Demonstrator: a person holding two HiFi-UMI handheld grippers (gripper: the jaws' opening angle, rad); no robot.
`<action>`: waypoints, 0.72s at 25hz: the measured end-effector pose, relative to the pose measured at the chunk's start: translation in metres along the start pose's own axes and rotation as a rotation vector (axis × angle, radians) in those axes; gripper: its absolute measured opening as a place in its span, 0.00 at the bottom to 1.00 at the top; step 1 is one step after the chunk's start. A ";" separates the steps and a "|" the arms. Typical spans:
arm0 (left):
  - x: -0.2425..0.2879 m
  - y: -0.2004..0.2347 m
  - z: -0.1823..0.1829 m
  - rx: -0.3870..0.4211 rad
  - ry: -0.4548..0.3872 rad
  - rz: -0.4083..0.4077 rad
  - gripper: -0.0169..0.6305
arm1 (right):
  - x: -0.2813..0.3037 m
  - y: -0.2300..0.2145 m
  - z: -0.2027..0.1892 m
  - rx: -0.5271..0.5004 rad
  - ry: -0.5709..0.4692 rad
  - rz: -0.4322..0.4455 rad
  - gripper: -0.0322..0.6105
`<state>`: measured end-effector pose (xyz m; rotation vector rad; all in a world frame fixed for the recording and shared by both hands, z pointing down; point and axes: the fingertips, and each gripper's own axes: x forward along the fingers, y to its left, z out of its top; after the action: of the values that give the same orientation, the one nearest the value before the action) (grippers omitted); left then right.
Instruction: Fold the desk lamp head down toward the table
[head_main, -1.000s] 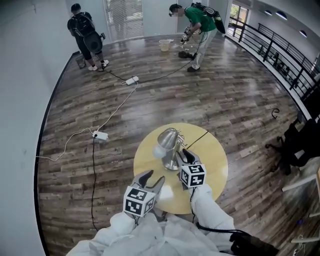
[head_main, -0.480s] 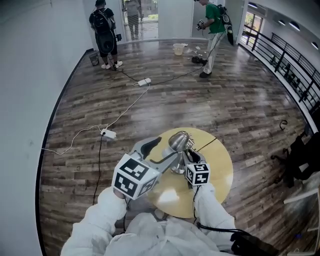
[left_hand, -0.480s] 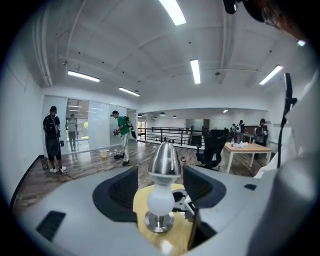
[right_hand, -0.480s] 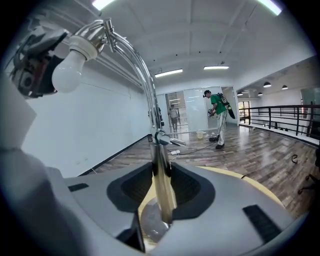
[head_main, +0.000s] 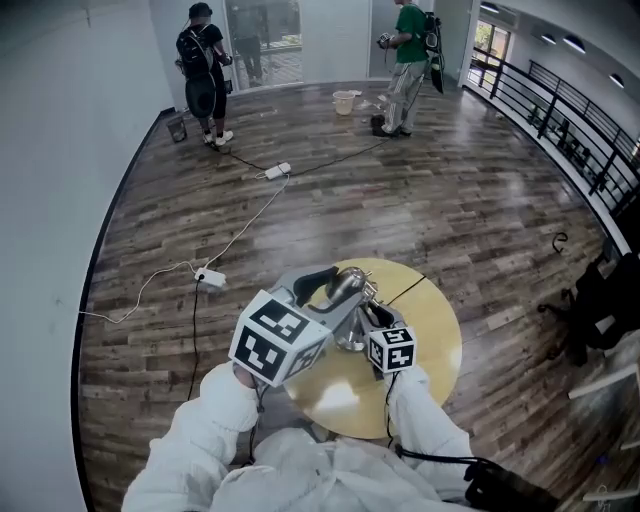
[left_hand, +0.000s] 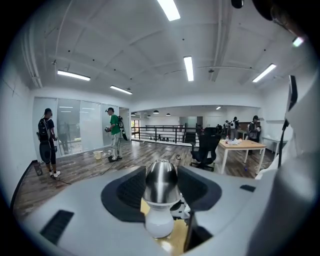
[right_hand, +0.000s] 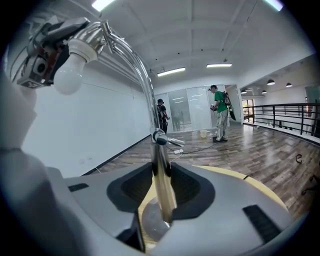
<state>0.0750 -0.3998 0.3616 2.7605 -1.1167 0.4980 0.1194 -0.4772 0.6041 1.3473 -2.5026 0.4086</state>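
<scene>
A chrome desk lamp (head_main: 349, 300) stands on the round yellow table (head_main: 432, 330). My left gripper (head_main: 334, 286) is raised to the lamp head. In the left gripper view the chrome shade (left_hand: 161, 179) and its white bulb (left_hand: 159, 223) sit between the dark pads (left_hand: 125, 192), which touch the shade as the jaws are closing. My right gripper (head_main: 372, 319) is shut on the upright lamp post (right_hand: 163, 192) low down, just above the round base (right_hand: 152, 220). The right gripper view shows the curved arm rising to the bulb (right_hand: 68, 75) at the upper left.
Two people (head_main: 204, 70) (head_main: 407, 58) stand at the far end of the wooden floor beside a bucket (head_main: 344, 101). Cables and power strips (head_main: 210, 278) lie on the floor to the left. A black chair (head_main: 598, 300) and a railing (head_main: 565, 130) are on the right.
My left gripper rose from the table's near edge to the lamp head and took the shade between its jaws. The right gripper stayed on the post.
</scene>
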 end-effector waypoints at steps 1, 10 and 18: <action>-0.001 0.000 -0.001 -0.002 -0.001 -0.001 0.33 | 0.000 0.000 0.000 -0.001 -0.003 0.003 0.24; -0.019 0.001 -0.029 -0.027 0.079 -0.023 0.33 | 0.002 0.001 -0.001 -0.010 -0.023 0.019 0.24; -0.036 0.008 -0.064 -0.051 0.131 -0.012 0.33 | 0.009 0.004 0.001 -0.020 -0.025 0.020 0.24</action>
<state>0.0290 -0.3676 0.4090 2.6468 -1.0666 0.6300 0.1107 -0.4826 0.6062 1.3291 -2.5353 0.3728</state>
